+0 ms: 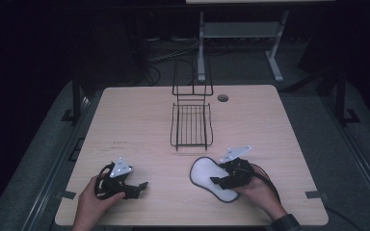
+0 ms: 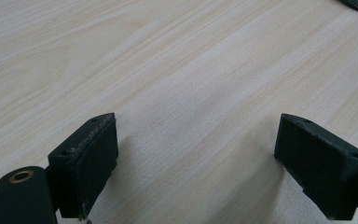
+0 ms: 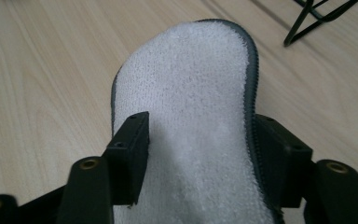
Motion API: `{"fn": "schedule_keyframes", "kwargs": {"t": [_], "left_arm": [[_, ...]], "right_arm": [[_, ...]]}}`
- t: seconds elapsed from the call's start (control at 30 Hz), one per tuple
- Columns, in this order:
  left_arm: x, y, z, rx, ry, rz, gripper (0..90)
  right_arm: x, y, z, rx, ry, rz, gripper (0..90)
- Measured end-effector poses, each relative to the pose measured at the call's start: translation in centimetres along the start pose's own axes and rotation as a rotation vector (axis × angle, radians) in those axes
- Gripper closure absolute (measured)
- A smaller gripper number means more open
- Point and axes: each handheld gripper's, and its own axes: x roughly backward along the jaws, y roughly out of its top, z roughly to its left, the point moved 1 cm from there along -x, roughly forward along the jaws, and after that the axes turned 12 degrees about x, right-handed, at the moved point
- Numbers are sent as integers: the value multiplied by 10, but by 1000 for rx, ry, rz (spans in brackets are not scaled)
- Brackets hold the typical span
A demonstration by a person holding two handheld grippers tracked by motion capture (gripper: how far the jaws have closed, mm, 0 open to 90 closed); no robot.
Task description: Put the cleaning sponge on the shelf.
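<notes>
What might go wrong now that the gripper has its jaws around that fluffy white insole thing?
The right gripper has its jaws on either side of the white insole, which lies flat on the table. Being soft and thin, it could buckle or slip free when squeezed and lifted. The wire rack stands just beyond it, so a hanging edge might catch on the wires. The left gripper is open over bare wood, too far off to help steady it.
</notes>
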Motion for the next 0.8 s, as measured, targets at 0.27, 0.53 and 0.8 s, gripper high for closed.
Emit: {"fn": "schedule_keyframes", "kwargs": {"t": [0.27,0.53,0.8], "left_arm": [[0,0,0,0,0,1,125],[0,0,0,0,0,0,124],[0,0,0,0,0,0,125]], "right_arm": [[10,1,-4,-20,9,-37,532],[20,0,-9,-61,46,-83,646],[31,1,-12,-98,83,-122,757]]}}
